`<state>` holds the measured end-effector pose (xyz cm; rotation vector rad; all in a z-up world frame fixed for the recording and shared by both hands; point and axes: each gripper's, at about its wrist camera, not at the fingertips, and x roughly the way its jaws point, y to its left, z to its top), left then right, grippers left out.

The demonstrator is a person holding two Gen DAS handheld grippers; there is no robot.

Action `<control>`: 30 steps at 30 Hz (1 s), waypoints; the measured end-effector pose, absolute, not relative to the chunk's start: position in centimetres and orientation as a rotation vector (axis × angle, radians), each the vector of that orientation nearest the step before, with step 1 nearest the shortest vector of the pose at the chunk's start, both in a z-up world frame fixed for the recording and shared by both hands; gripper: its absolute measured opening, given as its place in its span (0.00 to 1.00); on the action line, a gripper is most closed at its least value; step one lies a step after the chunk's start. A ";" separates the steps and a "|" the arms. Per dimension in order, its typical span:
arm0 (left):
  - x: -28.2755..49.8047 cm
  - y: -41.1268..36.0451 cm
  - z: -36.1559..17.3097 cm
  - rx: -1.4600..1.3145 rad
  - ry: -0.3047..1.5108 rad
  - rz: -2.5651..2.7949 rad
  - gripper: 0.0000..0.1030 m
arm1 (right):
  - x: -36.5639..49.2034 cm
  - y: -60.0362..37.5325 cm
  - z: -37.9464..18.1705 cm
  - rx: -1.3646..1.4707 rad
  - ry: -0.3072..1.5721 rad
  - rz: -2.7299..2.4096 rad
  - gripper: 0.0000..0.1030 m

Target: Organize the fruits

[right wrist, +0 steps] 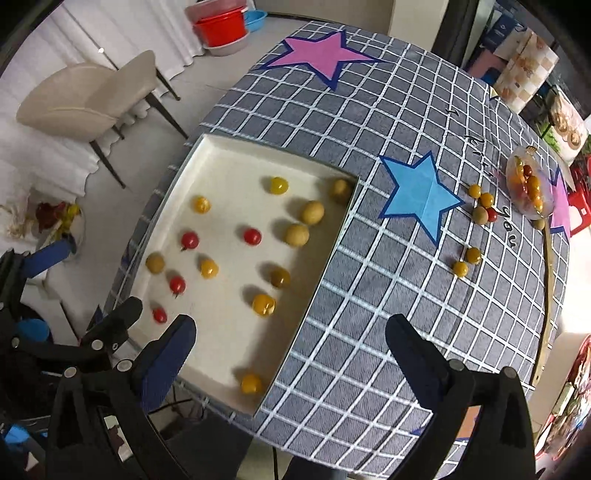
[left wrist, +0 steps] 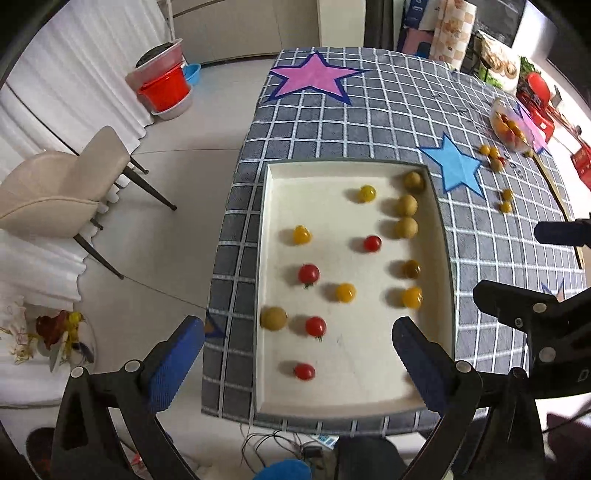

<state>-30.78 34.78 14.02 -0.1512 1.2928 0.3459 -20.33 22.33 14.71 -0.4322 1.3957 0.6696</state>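
Note:
A white tray (left wrist: 332, 391) lies on the checked tablecloth and holds several red cherry tomatoes (left wrist: 308, 274), yellow tomatoes (left wrist: 345, 292) and tan round fruits (left wrist: 406, 205). My left gripper (left wrist: 299, 354) hangs open high above the tray's near end, with nothing between its blue pads. My right gripper (right wrist: 291, 354) is also open and empty, above the tray's (right wrist: 229, 173) near right corner, where a yellow tomato (right wrist: 251, 383) lies. More loose fruits (right wrist: 480, 206) sit on the cloth beside a clear bowl of fruit (right wrist: 530, 188) at the far right.
Pink (left wrist: 314, 75) and blue (left wrist: 456, 166) paper stars lie on the cloth. A beige chair (left wrist: 62, 192) and stacked red and white basins (left wrist: 164, 86) stand on the floor to the left. Boxes and packages crowd the table's far right side (left wrist: 454, 33).

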 end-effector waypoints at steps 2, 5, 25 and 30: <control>-31.1 34.2 14.4 -0.139 1.295 0.342 0.99 | -20.8 21.9 15.3 -0.446 1.388 0.671 1.00; -31.5 33.6 14.8 -0.126 1.300 0.341 0.99 | -21.0 21.6 15.7 -0.440 1.390 0.661 1.00; -32.0 31.2 16.5 -0.084 1.286 0.351 0.99 | -21.0 20.6 17.4 -0.431 1.361 0.688 1.00; -32.1 31.1 16.5 -0.090 1.286 0.350 0.99 | -21.2 20.6 17.6 -0.435 1.355 0.697 1.00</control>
